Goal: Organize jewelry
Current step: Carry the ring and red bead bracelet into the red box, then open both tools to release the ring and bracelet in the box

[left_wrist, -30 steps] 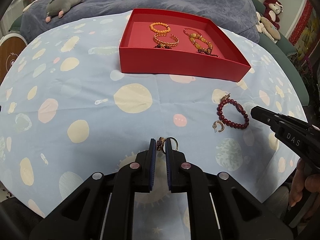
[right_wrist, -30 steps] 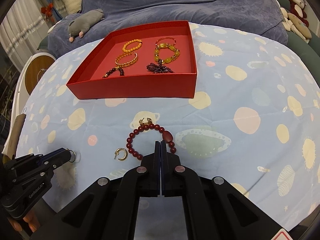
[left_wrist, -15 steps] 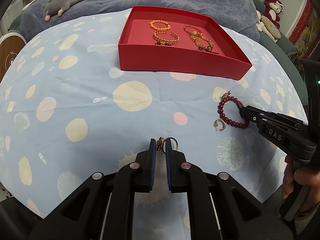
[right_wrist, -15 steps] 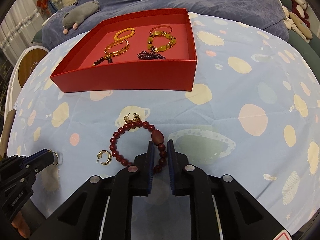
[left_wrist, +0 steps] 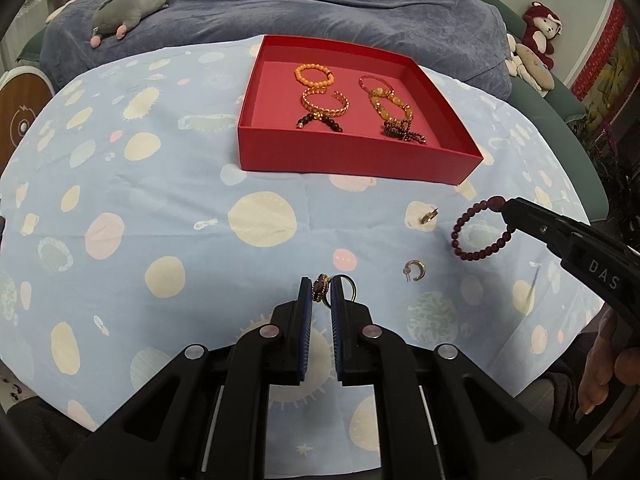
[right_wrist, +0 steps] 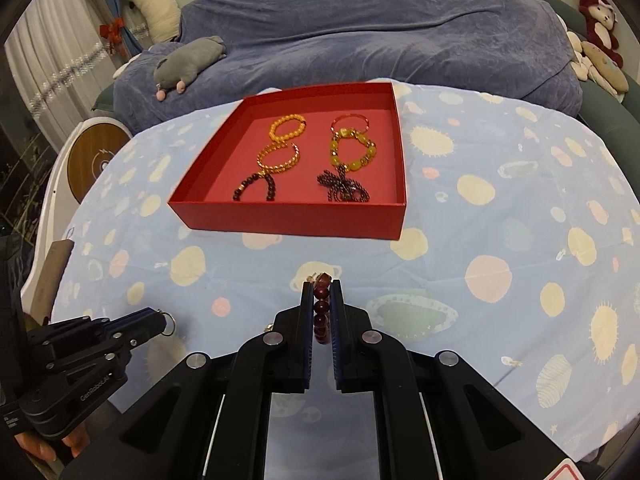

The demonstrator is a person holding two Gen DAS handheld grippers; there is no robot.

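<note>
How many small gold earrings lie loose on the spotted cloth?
2: a gold hoop right of the left gripper, and a smaller piece nearer the red box. The left gripper's small ringed piece may be another.

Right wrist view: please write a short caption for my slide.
Right gripper shut on a dark red bead bracelet, facing the red tray that holds other bracelets.

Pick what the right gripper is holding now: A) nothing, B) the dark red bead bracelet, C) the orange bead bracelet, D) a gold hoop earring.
B: the right gripper is closed on the dark red bead bracelet, which hangs lifted off the tablecloth.
</note>
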